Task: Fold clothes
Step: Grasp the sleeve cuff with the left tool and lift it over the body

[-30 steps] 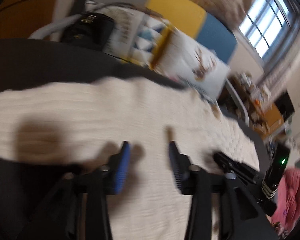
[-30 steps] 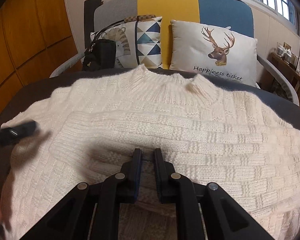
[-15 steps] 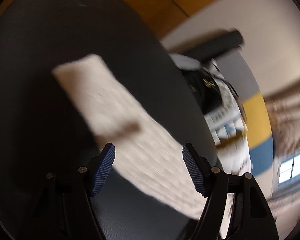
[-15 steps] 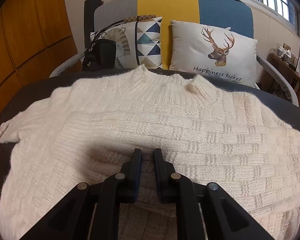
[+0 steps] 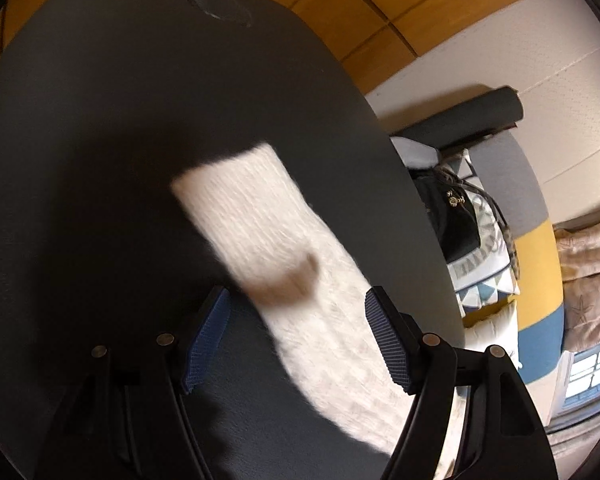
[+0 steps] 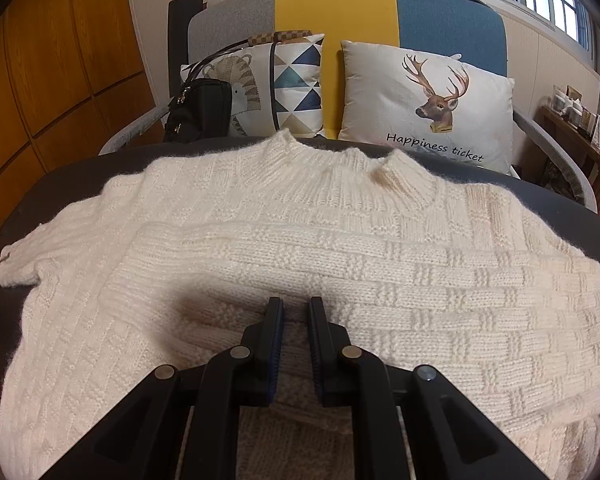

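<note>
One cream knitted sweater (image 6: 300, 248) spread flat on a dark round tabletop (image 5: 120, 120), collar toward the sofa, one sleeve (image 5: 260, 232) stretched out across the bare tabletop, one sleeve folded across the chest. Left claw (image 5: 298, 336) above that outstretched sleeve, two blue-padded fingers (image 5: 208, 336) wide apart, gripping nothing. Right claw (image 6: 296, 320) low over the sweater's front, two fingers nearly together with a narrow gap; whether knit is pinched, cannot tell. Behind: one sofa (image 6: 440, 12) in grey, yellow and blue, two cushions (image 6: 428, 96), one black bag (image 6: 198, 108).
</note>
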